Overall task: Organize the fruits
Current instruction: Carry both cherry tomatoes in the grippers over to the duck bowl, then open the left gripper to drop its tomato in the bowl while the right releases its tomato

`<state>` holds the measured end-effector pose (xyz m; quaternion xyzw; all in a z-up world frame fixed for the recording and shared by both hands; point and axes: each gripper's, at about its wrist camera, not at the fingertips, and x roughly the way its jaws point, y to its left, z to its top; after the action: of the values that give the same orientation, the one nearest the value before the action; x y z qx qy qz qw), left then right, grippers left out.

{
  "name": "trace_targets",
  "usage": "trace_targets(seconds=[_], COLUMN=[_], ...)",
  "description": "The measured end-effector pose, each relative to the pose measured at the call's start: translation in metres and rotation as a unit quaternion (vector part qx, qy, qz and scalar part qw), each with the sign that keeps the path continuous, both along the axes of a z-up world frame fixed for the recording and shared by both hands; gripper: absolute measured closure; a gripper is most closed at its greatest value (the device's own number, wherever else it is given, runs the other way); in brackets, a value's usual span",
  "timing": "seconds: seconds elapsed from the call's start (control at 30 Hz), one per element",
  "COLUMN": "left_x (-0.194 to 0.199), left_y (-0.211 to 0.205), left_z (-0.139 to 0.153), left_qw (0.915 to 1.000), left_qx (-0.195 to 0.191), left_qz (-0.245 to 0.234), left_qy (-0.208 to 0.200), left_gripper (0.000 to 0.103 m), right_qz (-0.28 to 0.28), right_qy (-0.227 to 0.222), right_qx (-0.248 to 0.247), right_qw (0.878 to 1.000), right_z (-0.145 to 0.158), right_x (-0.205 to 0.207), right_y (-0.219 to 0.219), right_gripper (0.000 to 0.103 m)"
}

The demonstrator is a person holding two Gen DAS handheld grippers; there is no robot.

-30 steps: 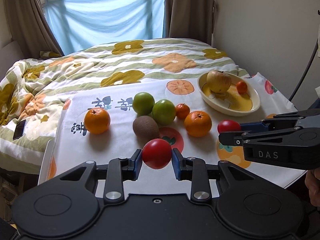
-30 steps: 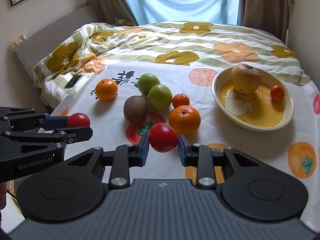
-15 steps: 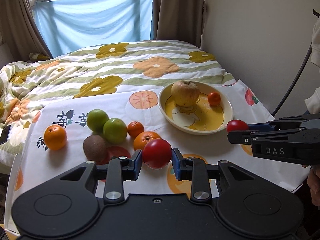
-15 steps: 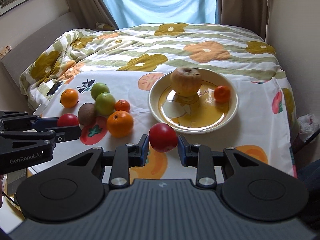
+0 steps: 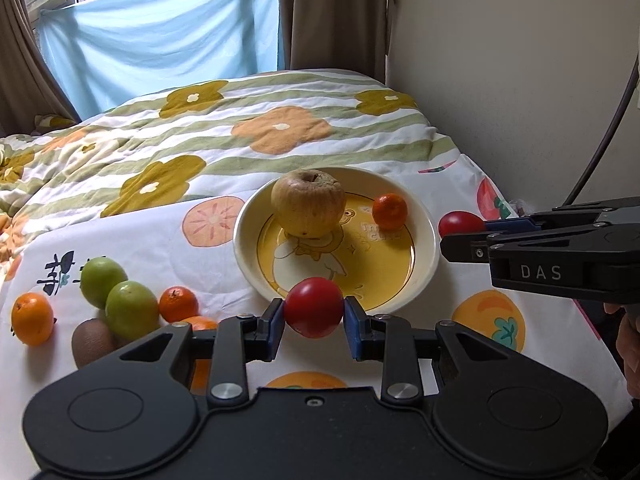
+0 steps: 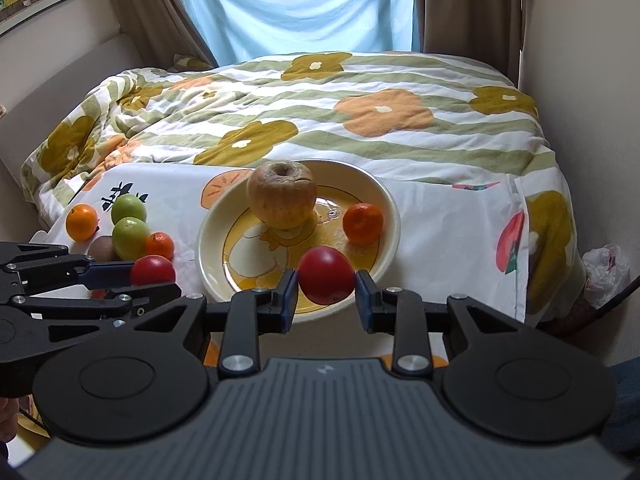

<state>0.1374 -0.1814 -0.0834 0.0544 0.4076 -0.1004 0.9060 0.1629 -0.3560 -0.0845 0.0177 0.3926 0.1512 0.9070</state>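
Note:
My left gripper (image 5: pixel 314 320) is shut on a red tomato (image 5: pixel 314 307), held over the near rim of the yellow plate (image 5: pixel 244 256). My right gripper (image 6: pixel 326 294) is shut on a second red tomato (image 6: pixel 326 275), also above the plate's (image 6: pixel 208 236) near edge. Each gripper shows in the other's view, the right one (image 5: pixel 464 236) at the plate's right side, the left one (image 6: pixel 154 276) at its left. In the plate sit a yellowish apple (image 5: pixel 308 202) and a small mandarin (image 5: pixel 389 211).
Left of the plate lie two green fruits (image 5: pixel 132 310), a kiwi (image 5: pixel 94 342), an orange (image 5: pixel 32 319) and a small mandarin (image 5: pixel 178 304) on the printed cloth (image 5: pixel 208 240). A flowered quilt (image 5: pixel 240 132) covers the bed behind. A wall (image 5: pixel 520 80) stands at right.
Both grippers have carried their tomatoes rightwards, from over the loose fruit to the plate's near rim. The grips have not changed.

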Motion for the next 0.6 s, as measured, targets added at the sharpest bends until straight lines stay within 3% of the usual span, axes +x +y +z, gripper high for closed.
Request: trace_targets(seconds=[0.37, 0.6], left_x=[0.055, 0.069], left_y=[-0.043, -0.055], left_z=[-0.044, -0.054], left_qw=[0.9985, 0.9980], left_qx=[0.033, 0.026], left_qz=[-0.029, -0.033], left_qy=[0.032, 0.048], left_gripper=[0.068, 0.066], right_qz=[0.007, 0.015], right_qy=[0.024, 0.028], right_qx=[0.003, 0.005], right_qw=[1.000, 0.999], right_z=[-0.030, -0.038], right_x=[0.048, 0.062], right_y=[-0.021, -0.028], right_gripper=[0.058, 0.058])
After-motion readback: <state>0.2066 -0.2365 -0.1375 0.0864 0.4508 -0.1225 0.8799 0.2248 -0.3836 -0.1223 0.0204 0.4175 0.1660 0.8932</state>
